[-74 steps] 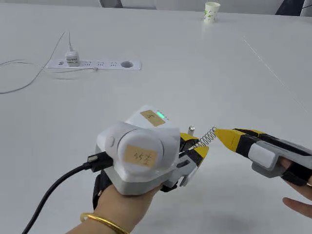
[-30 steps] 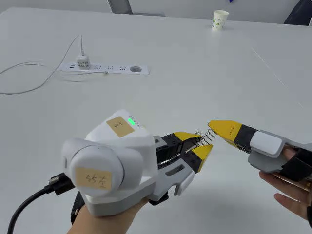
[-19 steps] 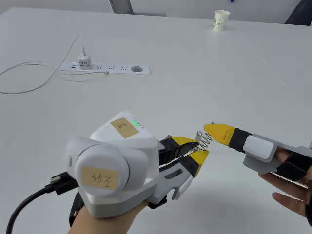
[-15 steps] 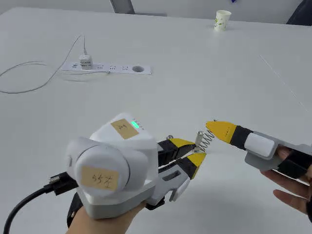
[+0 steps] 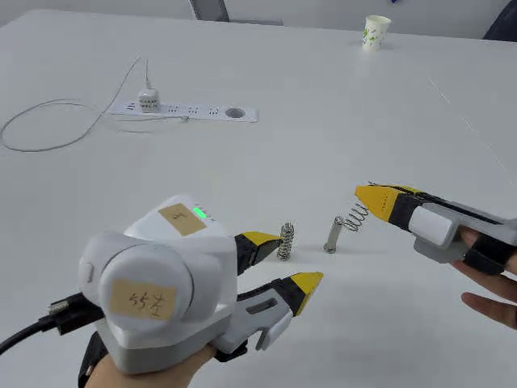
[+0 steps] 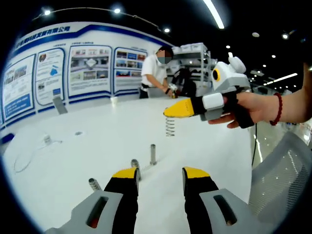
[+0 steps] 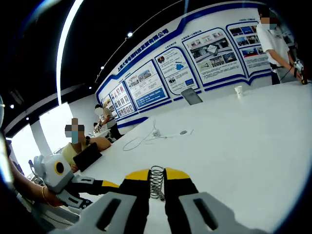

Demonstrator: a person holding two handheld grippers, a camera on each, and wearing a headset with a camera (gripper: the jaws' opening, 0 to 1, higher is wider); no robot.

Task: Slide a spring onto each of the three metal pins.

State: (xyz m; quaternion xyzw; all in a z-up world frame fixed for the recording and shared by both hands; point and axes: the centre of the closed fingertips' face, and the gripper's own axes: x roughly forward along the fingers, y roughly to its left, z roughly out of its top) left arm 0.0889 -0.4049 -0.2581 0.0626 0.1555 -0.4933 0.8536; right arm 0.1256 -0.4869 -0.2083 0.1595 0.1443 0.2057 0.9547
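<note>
My left gripper [image 5: 291, 260] is closest to me. Its jaws are wide apart and hold nothing. Just past its yellow tips a pin with a spring on it [image 5: 286, 241] stands on the white table [image 5: 242, 170]. In the left gripper view, another pin [image 6: 93, 184] stands beside my left jaw. A little to the right stands the bare pin [image 5: 332, 234]. My right gripper [image 5: 363, 196] has its jaws pinched tight on one end of a loose spring [image 5: 355, 216]. The spring hangs down, with its free end close above the bare pin's top, not on it. Far off lie a power strip [image 5: 186, 111] with a white cable [image 5: 48, 133], and a paper cup [image 5: 376, 32].
</note>
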